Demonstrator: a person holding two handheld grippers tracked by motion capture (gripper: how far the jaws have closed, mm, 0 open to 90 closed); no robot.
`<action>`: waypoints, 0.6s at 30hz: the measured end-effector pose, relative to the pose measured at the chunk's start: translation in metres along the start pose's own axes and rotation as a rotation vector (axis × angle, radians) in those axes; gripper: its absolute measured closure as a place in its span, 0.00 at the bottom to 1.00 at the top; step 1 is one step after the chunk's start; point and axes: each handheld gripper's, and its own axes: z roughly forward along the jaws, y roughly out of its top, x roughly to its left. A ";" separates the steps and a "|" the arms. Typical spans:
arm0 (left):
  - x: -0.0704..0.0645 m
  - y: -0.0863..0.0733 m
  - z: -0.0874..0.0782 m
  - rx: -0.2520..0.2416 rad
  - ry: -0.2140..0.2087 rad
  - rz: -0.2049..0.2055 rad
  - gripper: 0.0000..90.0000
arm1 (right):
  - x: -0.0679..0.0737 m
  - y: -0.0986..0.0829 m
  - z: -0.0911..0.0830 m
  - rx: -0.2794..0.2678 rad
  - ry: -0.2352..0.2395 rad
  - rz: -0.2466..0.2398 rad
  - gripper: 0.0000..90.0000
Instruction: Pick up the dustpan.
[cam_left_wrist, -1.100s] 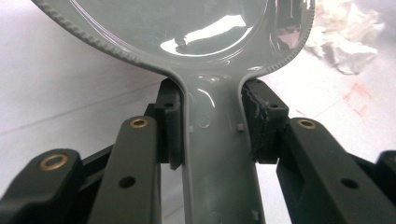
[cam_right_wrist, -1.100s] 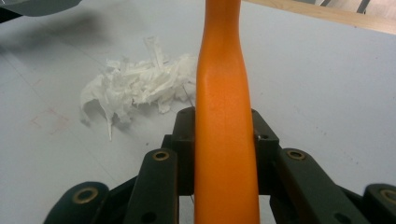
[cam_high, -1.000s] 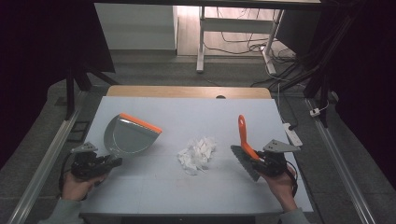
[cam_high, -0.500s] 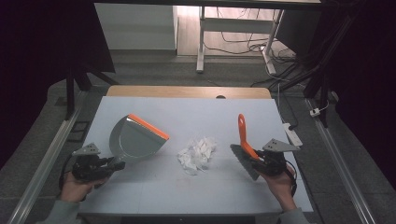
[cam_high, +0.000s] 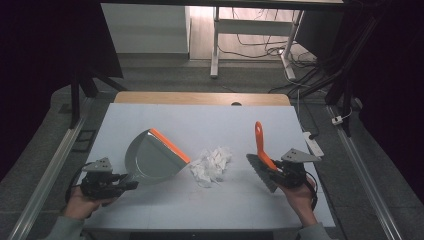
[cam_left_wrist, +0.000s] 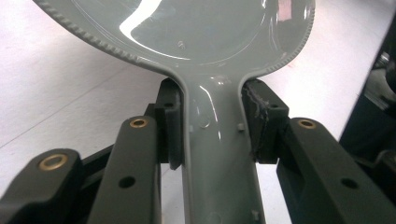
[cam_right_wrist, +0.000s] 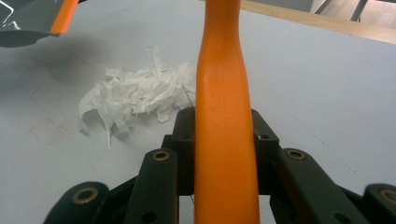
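While listed left to right across the bench (cam_high: 150, 115), entries as follows:

Left claw (cam_high: 121, 181): clamped on the neck of the dustpan handle, both pads tight against grey plastic in the left gripper view; held low at the near left edge of the bench.

Dustpan (cam_high: 152, 159): grey, glossy, with ribbed rim and an orange lip strip; tilted, mouth turned toward the paper pile. Change since a second ago: carried rightward and nearer the middle, lip now just beside the pile where earlier well apart from it. Meaning, as a judgement: pan being set in place as catcher, sweeping step about to open.

Paper pile (cam_high: 212, 164): white shredded or crumpled scraps, loose and light, lying in one heap on the bench between pan and brush; a few strands straggling toward the near side. No shift against the earlier pictures.

Brush (cam_high: 261, 155): orange handle standing up and away from the hand, dark bristle head low at the near end; right of the pile, apart from it. Position unchanged over the last second.

Right claw (cam_high: 280, 172): closed around the orange brush handle, pads on both sides in the right gripper view; held at the near right of the bench.

Outstanding: scraps not yet swept into the pan.
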 end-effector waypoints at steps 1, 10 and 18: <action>-0.001 0.000 0.000 0.002 -0.006 0.005 0.68 | 0.000 0.000 0.000 0.001 0.001 0.000 0.78; -0.006 0.000 0.001 0.019 -0.041 0.053 0.68 | -0.001 -0.001 -0.001 -0.006 -0.001 0.006 0.78; -0.016 0.002 0.005 0.076 -0.070 0.120 0.68 | -0.002 -0.001 -0.005 -0.021 -0.012 0.011 0.78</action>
